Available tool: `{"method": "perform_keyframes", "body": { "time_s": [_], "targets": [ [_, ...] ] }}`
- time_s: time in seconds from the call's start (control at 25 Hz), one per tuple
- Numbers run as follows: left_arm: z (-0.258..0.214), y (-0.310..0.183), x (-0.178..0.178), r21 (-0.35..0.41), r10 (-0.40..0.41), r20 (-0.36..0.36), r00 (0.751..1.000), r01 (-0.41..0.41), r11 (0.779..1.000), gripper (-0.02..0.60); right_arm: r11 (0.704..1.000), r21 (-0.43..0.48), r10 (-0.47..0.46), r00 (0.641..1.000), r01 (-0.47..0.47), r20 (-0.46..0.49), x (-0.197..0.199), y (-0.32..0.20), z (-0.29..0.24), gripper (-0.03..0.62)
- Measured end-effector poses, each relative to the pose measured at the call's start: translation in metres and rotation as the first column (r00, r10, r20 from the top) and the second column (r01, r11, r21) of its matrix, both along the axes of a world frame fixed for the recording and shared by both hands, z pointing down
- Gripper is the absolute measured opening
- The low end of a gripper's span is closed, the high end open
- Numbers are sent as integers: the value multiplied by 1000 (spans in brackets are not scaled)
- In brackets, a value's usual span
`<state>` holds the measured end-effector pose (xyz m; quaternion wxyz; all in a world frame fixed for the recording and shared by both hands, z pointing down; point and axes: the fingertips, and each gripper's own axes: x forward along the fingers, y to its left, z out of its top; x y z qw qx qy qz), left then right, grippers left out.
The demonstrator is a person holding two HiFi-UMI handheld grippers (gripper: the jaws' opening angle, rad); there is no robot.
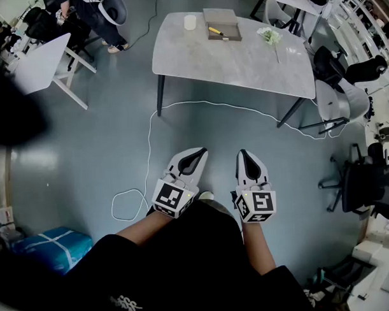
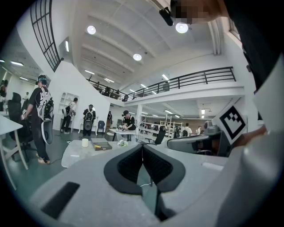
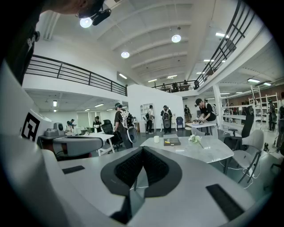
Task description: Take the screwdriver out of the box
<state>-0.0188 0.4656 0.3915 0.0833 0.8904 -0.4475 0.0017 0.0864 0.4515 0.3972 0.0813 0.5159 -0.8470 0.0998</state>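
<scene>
A grey box (image 1: pixel 222 23) lies open at the far side of the grey table (image 1: pixel 242 64), with a yellow-handled screwdriver (image 1: pixel 214 32) in it. I stand well back from the table. Both grippers hang low over the floor in front of me and point toward it. My left gripper (image 1: pixel 200 151) is shut with nothing in it, its pads meeting at the tip (image 2: pixel 142 146). My right gripper (image 1: pixel 244 154) is also shut and empty (image 3: pixel 143 150). The box shows far off in the left gripper view (image 2: pixel 101 145) and in the right gripper view (image 3: pixel 171 142).
On the table, a white cup (image 1: pixel 190 22) stands left of the box and a white flower (image 1: pixel 270 37) lies to its right. A white cable (image 1: pixel 149 137) loops over the floor between me and the table. Office chairs (image 1: pixel 358 184) stand at right, and a blue package (image 1: pixel 48 246) at lower left.
</scene>
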Motion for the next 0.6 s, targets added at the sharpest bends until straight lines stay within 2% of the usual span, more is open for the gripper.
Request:
{"method": "perform_keyframes", "body": {
  "time_s": [0.12,0.4,0.6],
  "targets": [
    [-3,3,-6,14,-22,-3,1000,22,1000,15,1000,16,-13,999,12,40,-4,3,-8,12],
    [-2,10,5,44,-79,-10,997,79,996,15,997,73,-16,1000,14,17,22,16,-8,12],
    [22,18,22,-19,-94,-11,996,94,995,17,999,41,-7,999,5,42,40,22,8,12]
  ]
}}
